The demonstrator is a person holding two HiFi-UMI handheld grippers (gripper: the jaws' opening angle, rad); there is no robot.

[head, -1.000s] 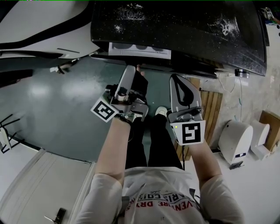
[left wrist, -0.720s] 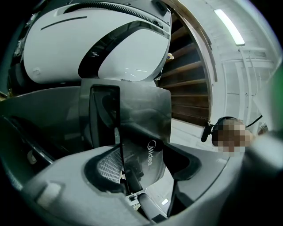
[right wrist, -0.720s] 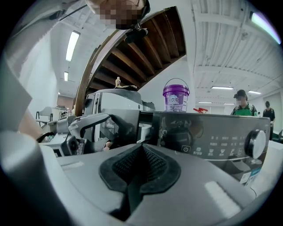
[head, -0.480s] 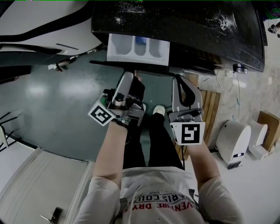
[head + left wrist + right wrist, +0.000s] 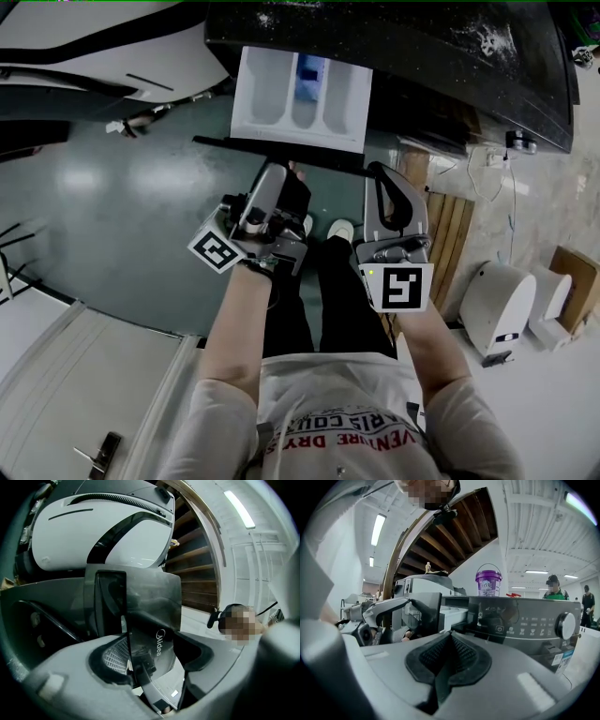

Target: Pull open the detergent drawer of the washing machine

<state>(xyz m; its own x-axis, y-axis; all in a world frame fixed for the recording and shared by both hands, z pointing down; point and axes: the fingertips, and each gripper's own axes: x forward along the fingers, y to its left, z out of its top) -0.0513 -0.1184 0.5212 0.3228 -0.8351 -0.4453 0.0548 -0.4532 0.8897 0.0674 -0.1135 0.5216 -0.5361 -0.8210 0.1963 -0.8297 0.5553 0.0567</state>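
Observation:
The washing machine (image 5: 422, 56) has a dark top. Its white detergent drawer (image 5: 300, 94) stands pulled out toward me, showing three compartments, one with blue in it. My left gripper (image 5: 286, 173) is shut on the drawer's dark front panel (image 5: 234, 145). In the left gripper view that panel (image 5: 150, 606), printed with a brand name, runs between the pads of the left gripper (image 5: 152, 660). My right gripper (image 5: 384, 178) hovers shut and holds nothing, just right of the drawer. The right gripper view shows its pads meeting at the right gripper (image 5: 443, 660), before the open drawer (image 5: 452, 613) and control panel (image 5: 520, 616).
A white-and-black appliance (image 5: 84, 37) stands left of the washer. Wooden slats (image 5: 450, 234) and a white device (image 5: 497, 305) sit on the floor at right. A purple bucket (image 5: 488, 582) rests on the machine. My legs and a shoe (image 5: 342, 232) are below the grippers.
The drawer has slid well out of the machine, from barely showing to fully exposed. My left gripper has drawn back toward me with its front panel. My right gripper has shifted back slightly.

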